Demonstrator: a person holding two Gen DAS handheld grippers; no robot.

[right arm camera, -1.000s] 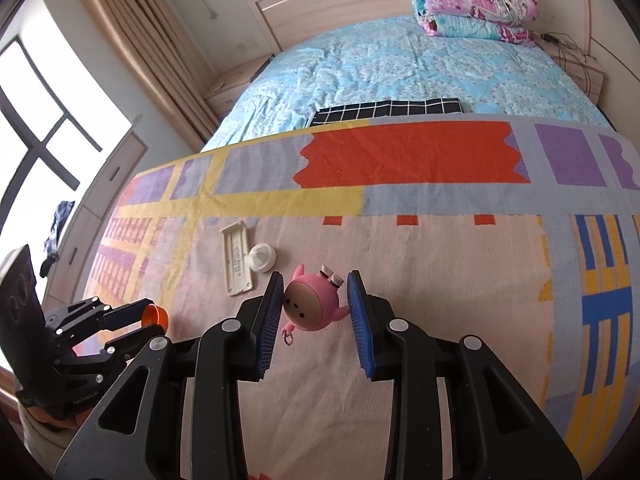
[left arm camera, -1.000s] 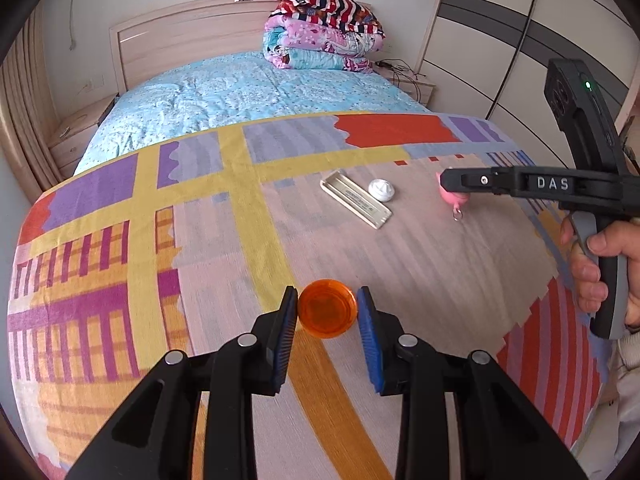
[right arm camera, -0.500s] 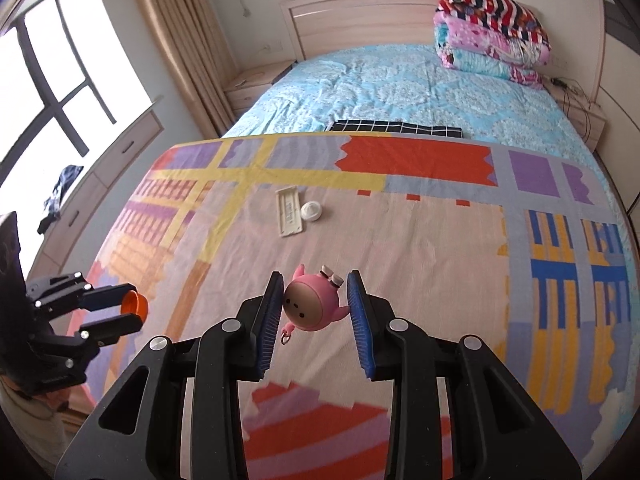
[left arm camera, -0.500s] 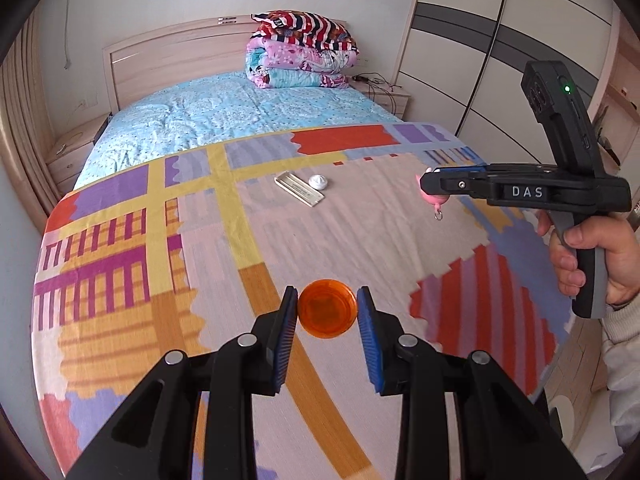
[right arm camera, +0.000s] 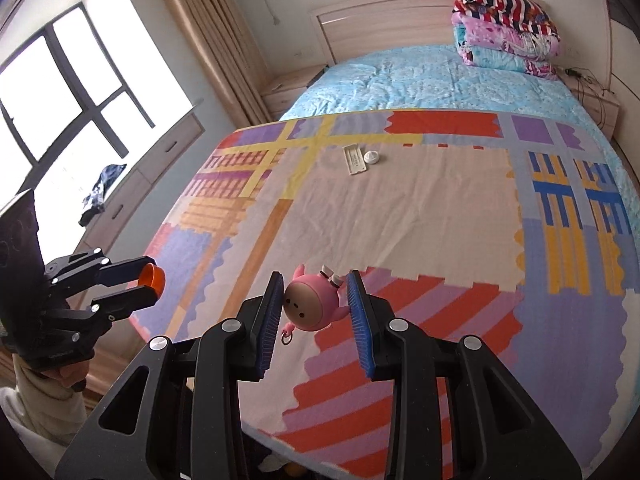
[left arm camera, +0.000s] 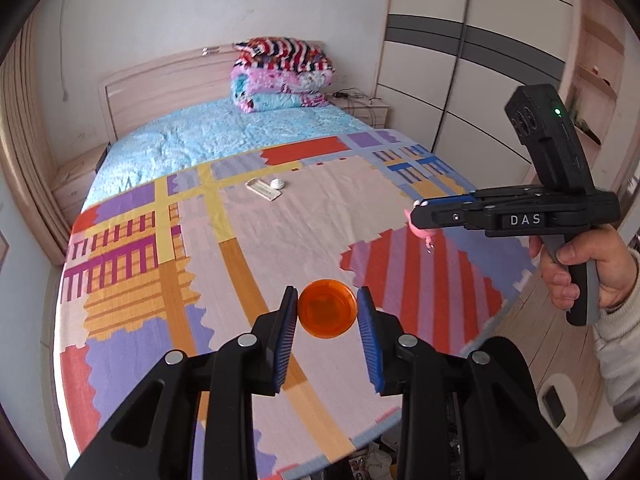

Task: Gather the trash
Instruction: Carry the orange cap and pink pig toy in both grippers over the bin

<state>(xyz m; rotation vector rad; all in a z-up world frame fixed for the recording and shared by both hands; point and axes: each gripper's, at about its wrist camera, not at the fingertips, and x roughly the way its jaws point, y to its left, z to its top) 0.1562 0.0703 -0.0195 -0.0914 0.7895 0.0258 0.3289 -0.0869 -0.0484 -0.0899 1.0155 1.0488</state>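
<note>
- Left gripper (left arm camera: 327,316): it was held above the near end of the bed, clamped on an orange cap (left arm camera: 327,314). The cap sat squarely between the two blue pads (left arm camera: 366,316), its round face toward the camera.
- Right gripper (right arm camera: 315,306): it was clamped on a pink toy figure (right arm camera: 312,306). The toy hung upside down, with its feet uppermost and a small ring dangling below.
- Both grippers were raised over the patterned blanket (left arm camera: 280,240), neither touching it, with the left one out past the blanket's left edge.
- A white strip (right arm camera: 354,159) and a small white cap (right arm camera: 372,157) lay just beside each other on the blanket, well apart from both grippers.
- Folded quilts (left arm camera: 282,74) were stacked at the headboard (left arm camera: 160,80).
</note>
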